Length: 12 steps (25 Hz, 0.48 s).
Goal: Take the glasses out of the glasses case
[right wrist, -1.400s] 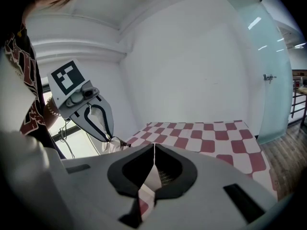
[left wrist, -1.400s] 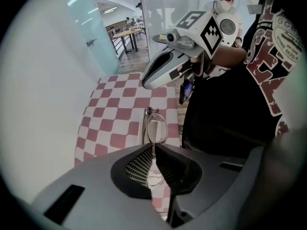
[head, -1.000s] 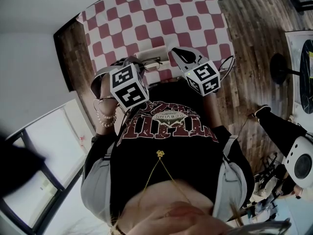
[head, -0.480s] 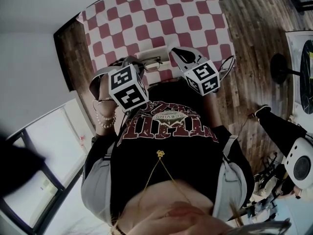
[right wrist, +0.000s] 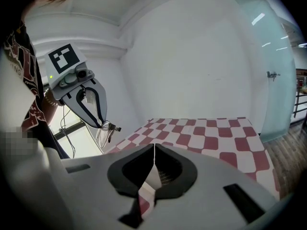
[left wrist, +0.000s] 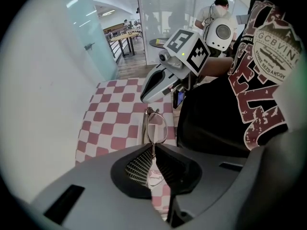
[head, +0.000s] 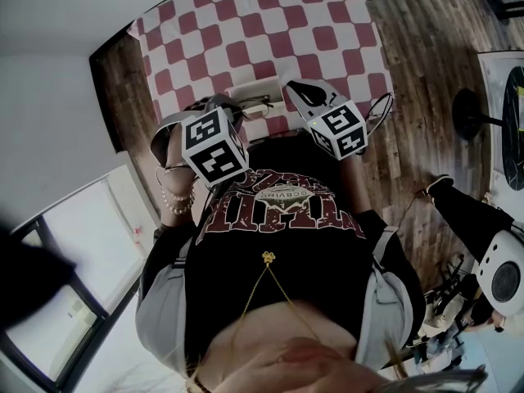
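My left gripper (left wrist: 153, 151) is clamped on the glasses (left wrist: 156, 127), frame pointing straight ahead beside the glasses case (left wrist: 141, 128) at the tabletop's near edge; right gripper (right wrist: 154, 150) closed, empty.

Table with red-and-white checked cloth (head: 262, 31): even squares over whole top. Dark brown wood plank floor (head: 409, 47) around table. At table's near edge: thin dark-framed glasses with clear lenses (left wrist: 156, 127); pale rectangular glasses case (head: 248, 94), cream or white, hard to tell. Grey left gripper (left wrist: 153, 152), black ribbed pads (left wrist: 136, 164). Whitish-grey right gripper (right wrist: 154, 150), black inside. Black-and-white square-marker cube (head: 214, 144) on each. Black shirt (head: 278, 252), dark red and white print.
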{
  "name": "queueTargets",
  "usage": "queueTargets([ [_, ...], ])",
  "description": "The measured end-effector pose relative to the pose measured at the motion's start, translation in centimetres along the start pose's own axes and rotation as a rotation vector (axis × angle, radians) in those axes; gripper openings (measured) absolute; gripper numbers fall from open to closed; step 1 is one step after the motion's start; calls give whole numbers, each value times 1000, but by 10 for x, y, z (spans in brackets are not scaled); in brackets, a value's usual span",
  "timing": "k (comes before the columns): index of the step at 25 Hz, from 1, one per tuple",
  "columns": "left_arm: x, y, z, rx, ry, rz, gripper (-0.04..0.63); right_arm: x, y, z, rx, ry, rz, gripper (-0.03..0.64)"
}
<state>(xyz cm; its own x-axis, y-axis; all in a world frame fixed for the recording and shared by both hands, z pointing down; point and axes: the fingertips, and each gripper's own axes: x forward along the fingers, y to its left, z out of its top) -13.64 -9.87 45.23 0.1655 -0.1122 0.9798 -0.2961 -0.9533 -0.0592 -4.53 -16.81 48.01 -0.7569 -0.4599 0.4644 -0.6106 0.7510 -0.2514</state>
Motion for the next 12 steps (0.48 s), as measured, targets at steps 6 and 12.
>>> queueTargets([
  [6,-1,-2,0,7,1,-1,28,0,3,-3,-14,13,8,21],
  [12,0,-3,0,9,-4,-1,28,-1,2,-7,-14,22,-2,21],
])
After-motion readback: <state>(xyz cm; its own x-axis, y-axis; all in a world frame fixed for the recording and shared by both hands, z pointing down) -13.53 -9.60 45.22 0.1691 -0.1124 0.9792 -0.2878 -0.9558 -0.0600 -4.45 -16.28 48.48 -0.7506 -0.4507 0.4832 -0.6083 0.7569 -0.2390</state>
